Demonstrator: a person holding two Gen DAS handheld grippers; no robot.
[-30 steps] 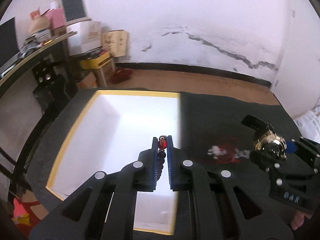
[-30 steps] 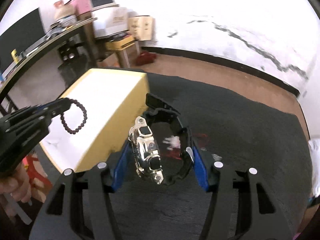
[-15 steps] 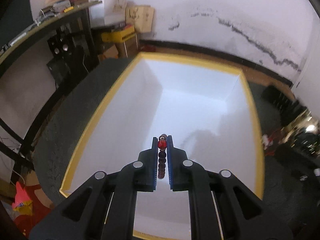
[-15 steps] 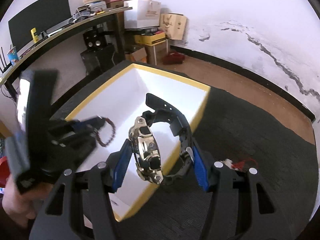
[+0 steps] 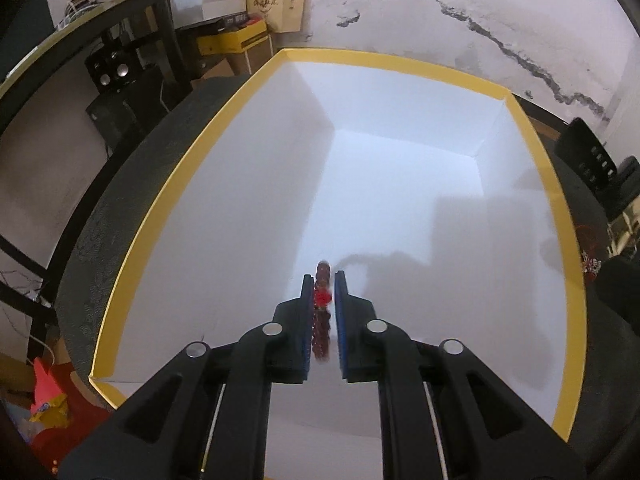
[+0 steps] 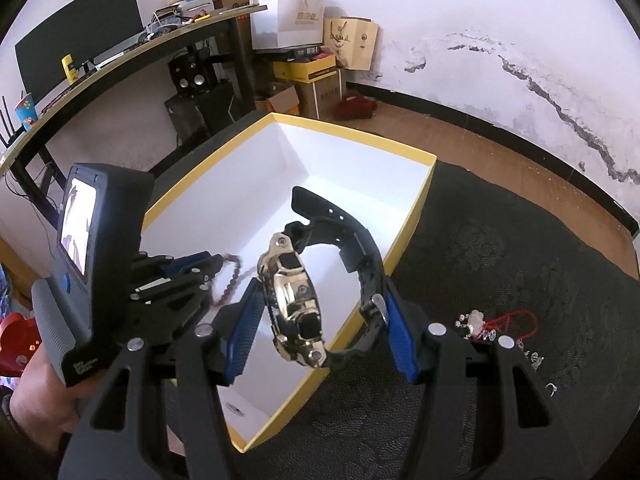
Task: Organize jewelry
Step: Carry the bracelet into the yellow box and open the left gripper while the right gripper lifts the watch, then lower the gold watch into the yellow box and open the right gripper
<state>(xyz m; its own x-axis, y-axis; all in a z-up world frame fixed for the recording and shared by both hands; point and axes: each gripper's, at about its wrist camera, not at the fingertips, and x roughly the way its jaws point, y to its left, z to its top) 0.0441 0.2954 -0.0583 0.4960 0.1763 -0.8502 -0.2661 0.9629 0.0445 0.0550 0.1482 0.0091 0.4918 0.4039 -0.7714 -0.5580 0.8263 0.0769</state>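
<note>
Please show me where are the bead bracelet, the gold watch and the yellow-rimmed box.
bead bracelet (image 5: 322,312): left wrist view, red bead between the fingers.
gold watch (image 6: 294,300): right wrist view, gold case.
yellow-rimmed box (image 6: 404,236): right wrist view, right rim.

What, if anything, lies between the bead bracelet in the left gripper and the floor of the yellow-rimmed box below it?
Nothing visible. The left gripper holds the bead bracelet over the box, whose white floor shows only shadows.
</note>
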